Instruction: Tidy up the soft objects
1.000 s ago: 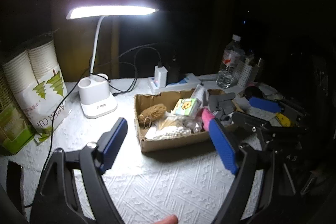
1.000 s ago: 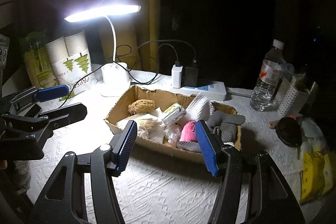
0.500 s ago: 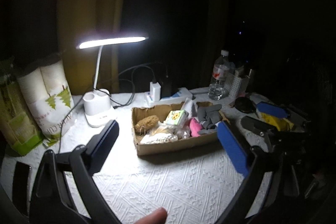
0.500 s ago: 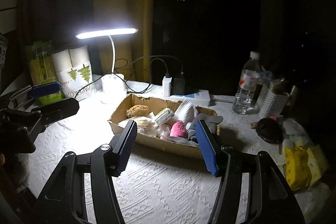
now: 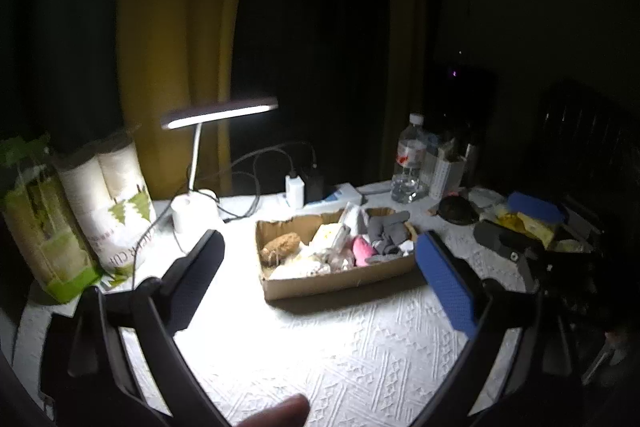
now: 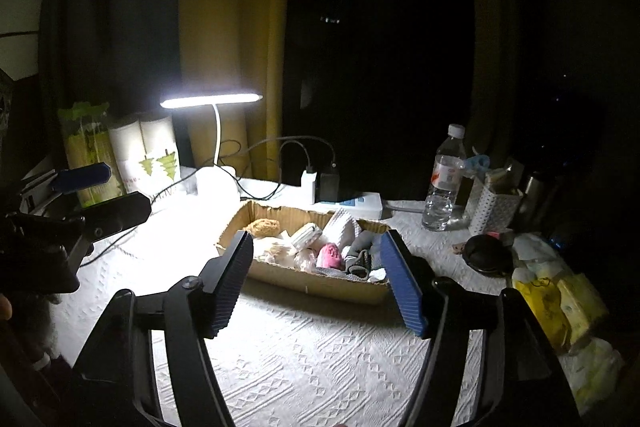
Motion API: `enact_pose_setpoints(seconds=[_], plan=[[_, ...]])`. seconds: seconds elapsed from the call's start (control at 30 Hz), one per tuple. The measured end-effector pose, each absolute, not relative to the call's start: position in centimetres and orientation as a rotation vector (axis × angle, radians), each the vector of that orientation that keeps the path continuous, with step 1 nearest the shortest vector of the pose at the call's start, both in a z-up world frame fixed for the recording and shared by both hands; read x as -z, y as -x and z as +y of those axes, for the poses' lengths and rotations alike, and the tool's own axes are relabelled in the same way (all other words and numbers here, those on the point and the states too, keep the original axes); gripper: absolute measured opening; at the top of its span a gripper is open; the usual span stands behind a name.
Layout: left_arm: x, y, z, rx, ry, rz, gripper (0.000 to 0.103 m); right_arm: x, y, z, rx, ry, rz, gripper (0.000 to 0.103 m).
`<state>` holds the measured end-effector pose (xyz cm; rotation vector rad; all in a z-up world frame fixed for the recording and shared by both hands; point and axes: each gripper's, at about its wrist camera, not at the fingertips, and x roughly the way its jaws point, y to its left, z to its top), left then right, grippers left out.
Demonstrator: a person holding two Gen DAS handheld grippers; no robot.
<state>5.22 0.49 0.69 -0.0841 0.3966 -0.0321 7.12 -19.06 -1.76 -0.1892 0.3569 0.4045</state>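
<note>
A cardboard box (image 5: 340,281) (image 6: 280,273) sits on the white textured tablecloth under the lamp. It holds soft things: a brown woolly ball (image 5: 280,245) (image 6: 262,227), a pink item (image 5: 362,251) (image 6: 330,255), grey socks (image 5: 388,231) (image 6: 360,251) and white cloths (image 6: 340,227). My left gripper (image 5: 320,279) is open and empty, held back from the box's front. My right gripper (image 6: 318,279) is open and empty, also short of the box. Each gripper shows at the edge of the other's view: the right one (image 5: 516,231), the left one (image 6: 92,199).
A lit desk lamp (image 5: 196,203) (image 6: 212,179) stands behind the box on the left, with paper cup sleeves (image 5: 116,203) (image 6: 148,155) beside it. A power strip with chargers (image 6: 344,201), a water bottle (image 5: 408,163) (image 6: 444,179) and a white holder (image 6: 494,203) stand at the back. Yellow packets (image 6: 560,303) lie right.
Both grippers have pulled back and up from the box, so the box looks smaller and farther. Both stay open and empty.
</note>
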Motion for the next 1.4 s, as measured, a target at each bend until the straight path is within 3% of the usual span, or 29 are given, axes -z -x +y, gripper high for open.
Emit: enact_pose_setpoints(seconds=[1.4], plan=[[-2.5,-3.0,-0.7,0.035,0.047,0.337,0.098,0.3,-5.3,-22.1,-0.354,0.144,0.312,0.073]])
